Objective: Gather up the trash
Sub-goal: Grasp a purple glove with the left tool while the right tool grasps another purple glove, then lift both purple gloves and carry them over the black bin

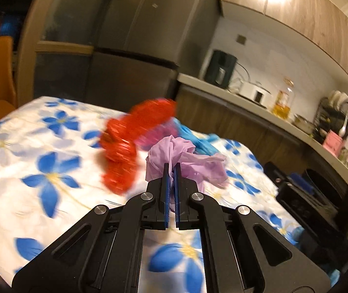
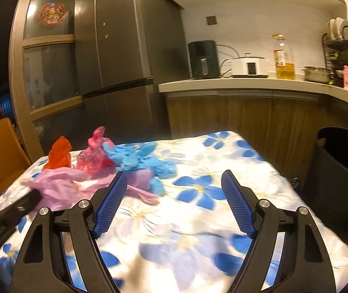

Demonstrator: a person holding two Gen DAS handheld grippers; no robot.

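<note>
Left gripper point(image 1: 170, 171): one; its two blue pads were pinched together on a crumpled purple plastic bag point(image 1: 186, 161), which bunched out above and to the right of the fingertips.
Right gripper point(image 2: 174, 190): one; jaws stood wide apart over the tablecloth with nothing between the pads.
Purple plastic bag, right wrist view: one, spread low across the left part of the table, its far end reaching the black body of the left gripper at the picture's left edge.
Red plastic bag point(image 2: 59, 156): one, crumpled and upright near the table's far left edge; blurred in the left wrist view.
Pink plastic bag point(image 2: 93, 155): one, translucent, upright, just right of the red one.
Blue plastic bag point(image 2: 142, 161): one heap of crumpled blue film, touching the pink bag and lying over the purple one's far side; I could not tell whether it was a single bag or more.
Trash in all: four coloured pieces counted, clustered at the far left of the table.
Table point(image 2: 198, 232): one, covered by a white cloth printed with blue flowers.
Trash bin point(image 2: 340, 171): one, dark, open-topped, on the floor just right of the table.
Orange chair point(image 2: 3, 151): one, at the table's left.
Fridge point(image 2: 125, 48): one, grey, behind the table.
Counter point(image 2: 247, 84): one, carrying one dark appliance, one white cooker, one oil bottle, one metal pot and one dish rack.
</note>
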